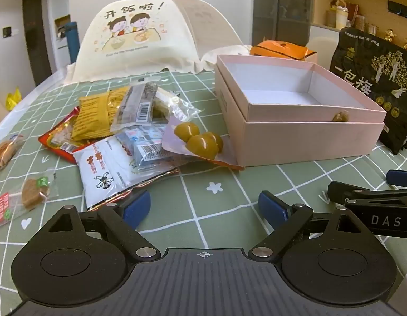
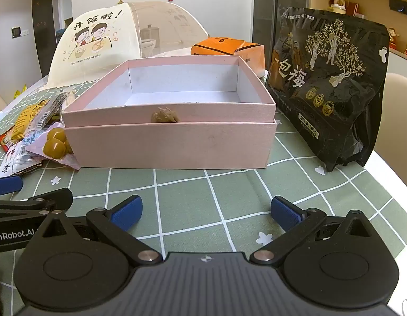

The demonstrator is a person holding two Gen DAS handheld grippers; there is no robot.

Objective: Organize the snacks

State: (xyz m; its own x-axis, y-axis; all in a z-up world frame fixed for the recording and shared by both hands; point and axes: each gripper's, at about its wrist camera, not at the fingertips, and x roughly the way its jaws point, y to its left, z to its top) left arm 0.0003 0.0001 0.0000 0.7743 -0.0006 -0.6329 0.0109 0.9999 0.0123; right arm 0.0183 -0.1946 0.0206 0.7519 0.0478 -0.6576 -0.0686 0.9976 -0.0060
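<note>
**Snack pile waits beside an empty box**

While both pairs of tongs hang spread and empty over the near edge of the counter (image 2: 229, 181), nothing has yet gone into the pink box (image 2: 171, 142), so the sorting looks to be at its very start.

Largest on the checked cloth is the food cover (image 1: 129, 36) at the far edge, then the pink box in the middle, its white inside bare. A black plum bag (image 2: 327, 84) stands upright toward the right edge, just beside the box, and an orange carton (image 2: 227, 48) lies behind the box. Left of the box sits the snack pile (image 1: 119, 134): a yellow packet (image 1: 95, 115), a white packet (image 1: 103, 168) and a clear pouch of green plums (image 1: 200, 139) that lies nearest the box wall, perhaps touching it.

The left tongs (image 1: 204, 208) point at the pile's near side; the right tongs (image 2: 206, 210) face the box front. The next move is probably a pick from the pile, and the loose, overlapping wrappers call for a pinch on one packet's edge so the neighbours stay put.

Only the left view shows two small wrapped cakes (image 1: 32, 192) lying apart near the left edge. Only the right view shows the plum bag whole and a pot under the food cover's mesh.
</note>
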